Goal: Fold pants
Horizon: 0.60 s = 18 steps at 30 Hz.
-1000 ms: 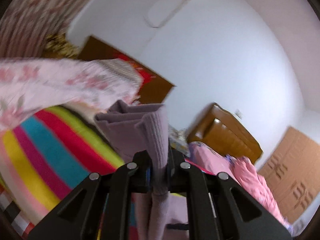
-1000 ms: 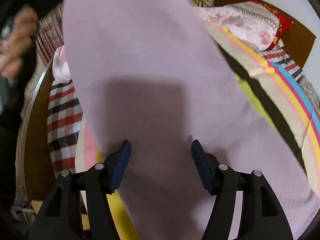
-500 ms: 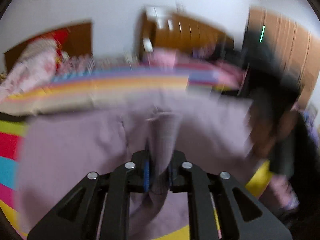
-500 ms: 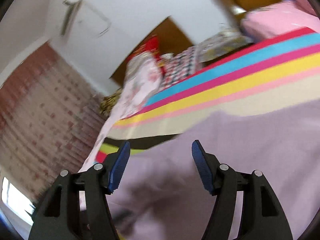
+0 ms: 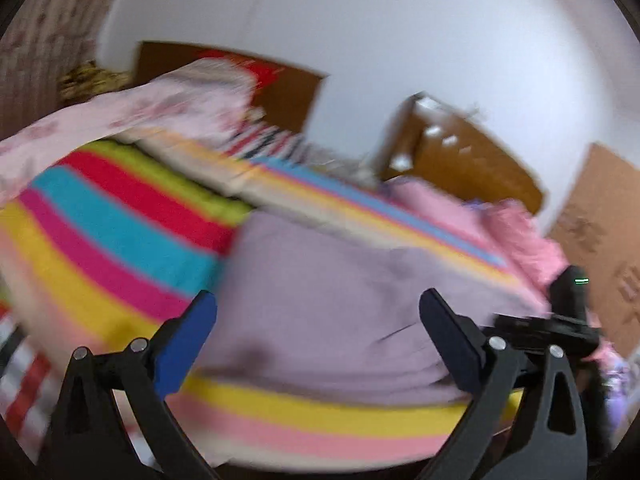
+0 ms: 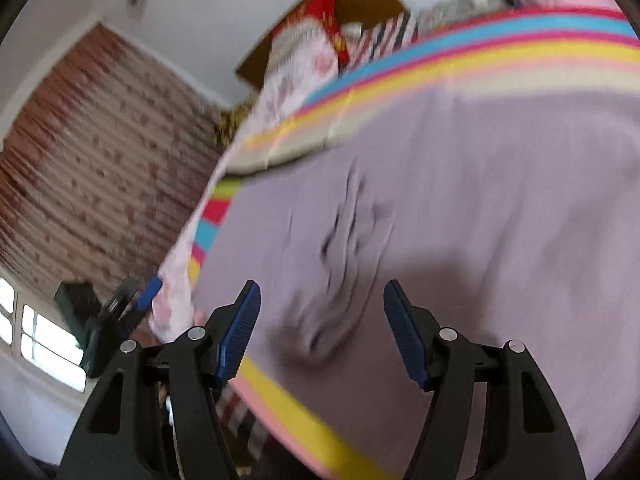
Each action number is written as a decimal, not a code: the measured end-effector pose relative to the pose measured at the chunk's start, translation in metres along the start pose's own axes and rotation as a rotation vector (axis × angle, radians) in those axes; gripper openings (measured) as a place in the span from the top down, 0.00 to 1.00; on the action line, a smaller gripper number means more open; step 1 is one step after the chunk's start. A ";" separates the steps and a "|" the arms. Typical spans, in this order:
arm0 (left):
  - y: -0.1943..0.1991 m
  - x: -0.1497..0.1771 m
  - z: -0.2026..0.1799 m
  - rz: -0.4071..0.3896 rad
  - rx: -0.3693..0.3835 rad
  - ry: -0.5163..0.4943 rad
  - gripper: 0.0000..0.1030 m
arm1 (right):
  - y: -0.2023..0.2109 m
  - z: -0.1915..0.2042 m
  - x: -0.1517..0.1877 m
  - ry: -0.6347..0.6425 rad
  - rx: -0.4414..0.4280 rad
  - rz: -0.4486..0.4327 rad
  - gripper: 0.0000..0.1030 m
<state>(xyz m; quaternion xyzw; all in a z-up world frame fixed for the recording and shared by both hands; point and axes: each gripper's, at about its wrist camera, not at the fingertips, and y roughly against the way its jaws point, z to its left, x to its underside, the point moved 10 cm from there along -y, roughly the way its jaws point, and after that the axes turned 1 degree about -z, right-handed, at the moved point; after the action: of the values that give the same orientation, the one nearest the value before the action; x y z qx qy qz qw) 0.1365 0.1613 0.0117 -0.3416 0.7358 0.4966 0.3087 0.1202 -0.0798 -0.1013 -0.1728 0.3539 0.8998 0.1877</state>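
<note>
Step in hand: I judge the soft lilac knit pants (image 5: 340, 312) are laid out and I am between grasps, so the next hold has to be chosen before the next fold.
How to do it well: I would take an edge of the cloth, not its middle, with both tools at matching spots so the fold comes over square. The knit looks limp and will sag and drag, so I would lift only just clear of the bed. Both views are blurred, so I would steady up before closing.
Left tool (image 5: 318, 336): low centre of its own view, fingers spread wide with nothing between them. They hang over the near part of the pants; whether they touch the cloth I cannot tell.
Pants: they lie flat on the rainbow-striped bed cover (image 5: 120, 236), filling the middle of the left view and the centre and right of the right view, with a patch of wrinkles (image 6: 348, 248) just above the right tool's fingers.
Right tool (image 6: 322, 330): low centre of its own view, fingers apart and empty, poised over the wrinkled patch near the bed's edge.
Risk: closing on the wrinkles would gather a bunch and spoil the fold.
</note>
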 end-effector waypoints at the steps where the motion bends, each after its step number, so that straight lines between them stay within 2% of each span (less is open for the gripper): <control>1: -0.001 0.005 0.004 0.001 -0.036 -0.023 0.03 | -0.004 0.003 0.012 0.004 -0.007 0.032 0.38; 4: -0.021 0.010 -0.002 0.011 -0.106 -0.110 0.02 | -0.006 0.012 0.031 0.046 0.020 0.061 0.38; 7: -0.045 0.023 -0.004 0.061 -0.180 -0.174 0.02 | -0.010 0.024 0.043 0.047 -0.005 0.093 0.38; 9: -0.066 0.039 0.003 0.122 -0.204 -0.183 0.02 | -0.017 0.027 0.051 0.060 0.005 0.133 0.38; 11: -0.068 0.068 0.032 0.146 -0.245 -0.200 0.02 | -0.026 0.029 0.064 0.081 0.021 0.176 0.37; 13: -0.070 0.070 0.034 0.128 -0.245 -0.213 0.02 | -0.027 0.033 0.064 0.103 0.037 0.174 0.37; 18: -0.073 0.069 0.040 0.139 -0.227 -0.199 0.02 | -0.044 0.033 0.040 0.046 0.021 0.155 0.37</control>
<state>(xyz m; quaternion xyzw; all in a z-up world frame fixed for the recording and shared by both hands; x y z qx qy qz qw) 0.1606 0.1652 -0.0938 -0.2717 0.6627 0.6280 0.3043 0.1000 -0.0181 -0.1220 -0.1636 0.3799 0.9036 0.1112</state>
